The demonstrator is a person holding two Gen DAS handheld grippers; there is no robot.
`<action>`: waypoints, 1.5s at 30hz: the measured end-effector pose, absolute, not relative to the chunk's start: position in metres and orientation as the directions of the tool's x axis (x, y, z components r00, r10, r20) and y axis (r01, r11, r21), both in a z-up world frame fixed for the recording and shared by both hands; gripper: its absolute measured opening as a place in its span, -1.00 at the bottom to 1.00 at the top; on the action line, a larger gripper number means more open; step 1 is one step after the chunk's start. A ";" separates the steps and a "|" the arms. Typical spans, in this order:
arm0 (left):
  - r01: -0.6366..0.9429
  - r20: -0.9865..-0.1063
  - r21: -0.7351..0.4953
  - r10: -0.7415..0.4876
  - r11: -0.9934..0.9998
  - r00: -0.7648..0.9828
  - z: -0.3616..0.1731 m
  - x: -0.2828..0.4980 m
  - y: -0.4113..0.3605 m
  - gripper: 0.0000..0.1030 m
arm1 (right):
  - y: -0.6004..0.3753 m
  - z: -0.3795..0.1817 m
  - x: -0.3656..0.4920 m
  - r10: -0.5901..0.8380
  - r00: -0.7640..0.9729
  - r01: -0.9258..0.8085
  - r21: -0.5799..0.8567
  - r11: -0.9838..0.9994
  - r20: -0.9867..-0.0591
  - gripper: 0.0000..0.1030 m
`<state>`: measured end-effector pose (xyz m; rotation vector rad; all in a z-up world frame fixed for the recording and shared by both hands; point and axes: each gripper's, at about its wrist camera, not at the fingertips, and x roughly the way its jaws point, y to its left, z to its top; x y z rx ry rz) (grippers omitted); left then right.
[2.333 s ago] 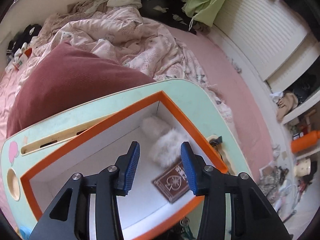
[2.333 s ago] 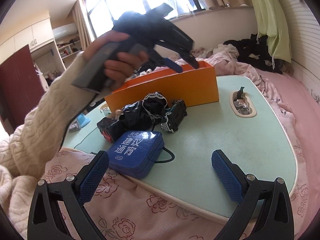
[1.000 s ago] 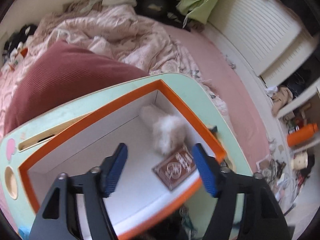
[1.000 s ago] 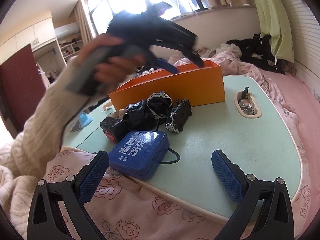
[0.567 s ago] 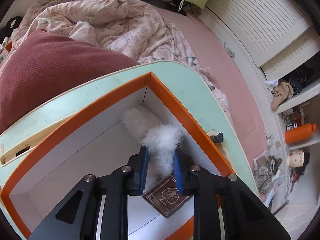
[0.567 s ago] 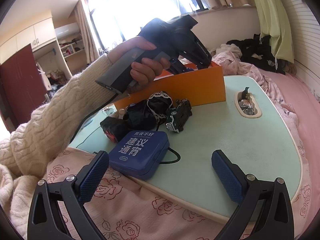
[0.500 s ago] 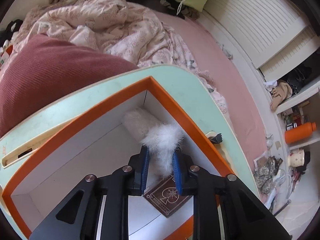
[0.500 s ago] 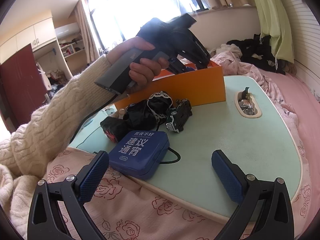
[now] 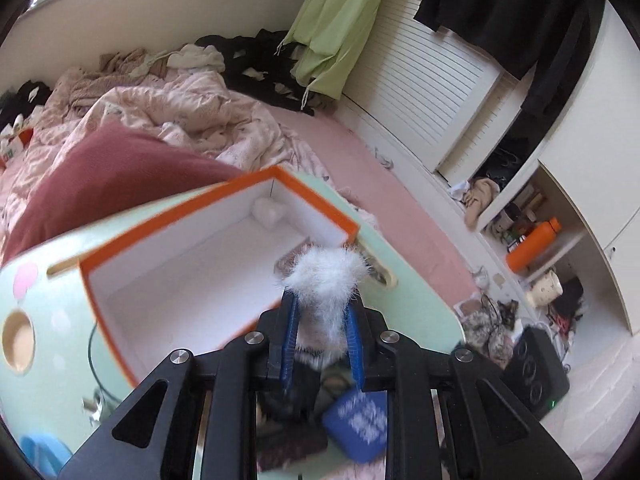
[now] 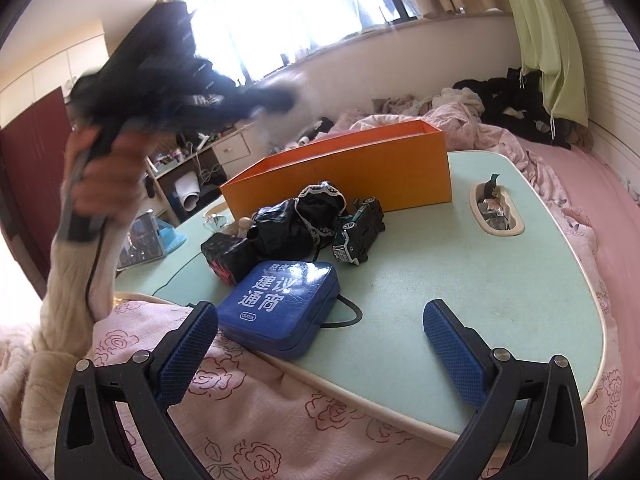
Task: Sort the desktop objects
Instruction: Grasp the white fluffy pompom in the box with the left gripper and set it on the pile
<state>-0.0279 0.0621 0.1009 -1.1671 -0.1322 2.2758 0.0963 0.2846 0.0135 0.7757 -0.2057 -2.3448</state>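
White fluffy tuft (image 9: 325, 280) pinched between left gripper (image 9: 320, 336) jaws, above orange box (image 9: 312, 204).

On my lap table, the blue zip case (image 10: 280, 304) carries large white Chinese characters, 建议通宵, above a small "durex" logo; a smaller line above is unreadable.

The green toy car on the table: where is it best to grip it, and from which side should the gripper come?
Probably across its narrow body, at mid-length, coming from above. The toy car stands on its wheels, long sides exposed; the black bundle crowds its left.
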 end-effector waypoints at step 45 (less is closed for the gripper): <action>-0.240 -0.776 -0.035 0.178 -0.970 -0.605 0.002 0.072 0.038 0.79 | 0.233 0.117 0.009 -0.379 -0.730 0.444 0.028 -0.896 -0.568 0.06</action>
